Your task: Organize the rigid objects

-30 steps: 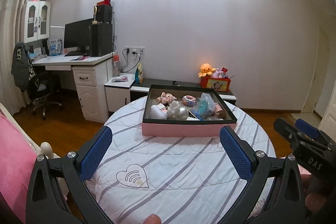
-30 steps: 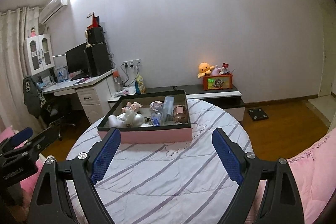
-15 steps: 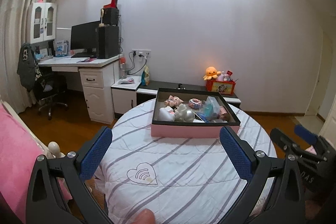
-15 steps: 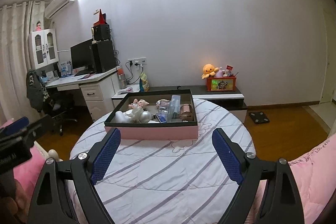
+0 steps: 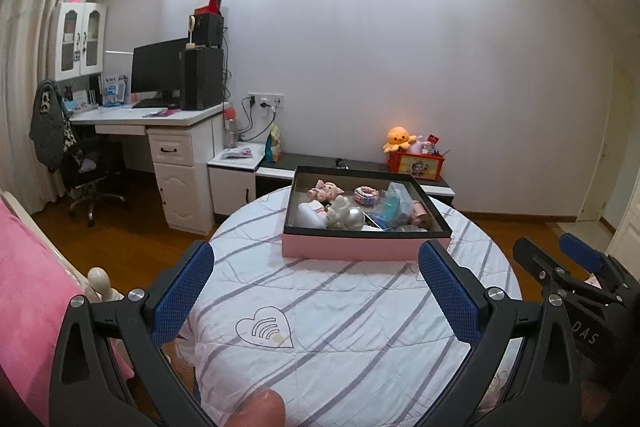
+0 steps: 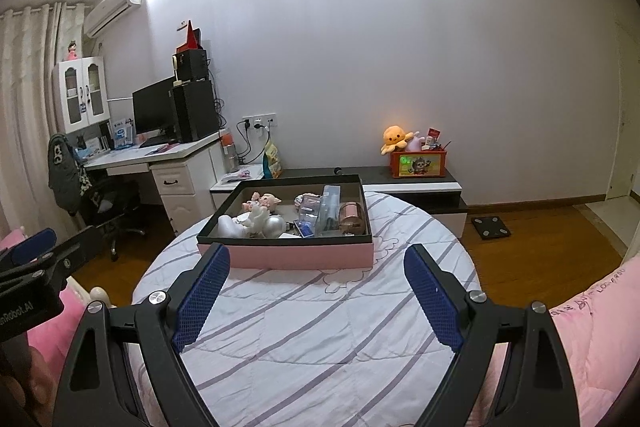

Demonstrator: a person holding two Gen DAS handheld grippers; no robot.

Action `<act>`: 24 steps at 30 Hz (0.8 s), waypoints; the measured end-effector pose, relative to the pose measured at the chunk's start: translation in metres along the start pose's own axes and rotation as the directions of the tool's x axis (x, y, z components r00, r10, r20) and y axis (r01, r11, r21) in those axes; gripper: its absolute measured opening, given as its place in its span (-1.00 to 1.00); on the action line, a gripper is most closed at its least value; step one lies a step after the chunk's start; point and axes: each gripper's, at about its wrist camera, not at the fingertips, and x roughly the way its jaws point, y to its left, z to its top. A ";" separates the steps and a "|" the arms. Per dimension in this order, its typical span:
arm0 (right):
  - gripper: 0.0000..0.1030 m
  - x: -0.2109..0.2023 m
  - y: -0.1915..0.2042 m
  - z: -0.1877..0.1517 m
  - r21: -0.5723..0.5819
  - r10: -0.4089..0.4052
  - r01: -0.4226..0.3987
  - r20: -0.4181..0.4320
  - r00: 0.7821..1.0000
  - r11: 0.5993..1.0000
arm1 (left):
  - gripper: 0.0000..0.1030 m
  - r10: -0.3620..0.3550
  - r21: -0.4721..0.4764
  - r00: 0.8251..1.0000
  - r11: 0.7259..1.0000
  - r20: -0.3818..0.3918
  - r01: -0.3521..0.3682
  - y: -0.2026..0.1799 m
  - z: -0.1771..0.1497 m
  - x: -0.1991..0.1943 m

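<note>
A pink box with a black rim stands at the far side of a round table under a striped white cloth. It holds several small things: a pink pig figure, a white figure with a silver ball, clear blue packs and a pink cylinder. My left gripper is open and empty, short of the box. My right gripper is open and empty, just before the box front.
A white desk with monitor and an office chair stand at the left. A low dark cabinet with an orange plush sits behind the table. Pink bedding flanks the table. A scale lies on the floor.
Both grippers have drawn back and risen a little; the box looks smaller and farther in both views. Both stay open and empty.
</note>
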 end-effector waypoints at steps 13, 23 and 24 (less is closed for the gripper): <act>0.75 0.002 -0.002 0.000 0.003 -0.008 0.008 -0.008 1.000 1.000 | 1.00 0.005 0.023 1.000 1.000 -0.002 -0.005 -0.002 0.000 0.002; 0.75 0.005 0.000 -0.001 -0.001 -0.008 0.008 -0.017 1.000 1.000 | 1.00 -0.025 0.025 1.000 0.999 -0.003 0.025 -0.003 -0.002 0.003; 0.75 0.005 -0.001 -0.002 -0.001 -0.007 0.007 -0.018 1.000 1.000 | 1.00 -0.026 0.023 1.000 0.999 -0.002 0.026 -0.003 -0.002 0.002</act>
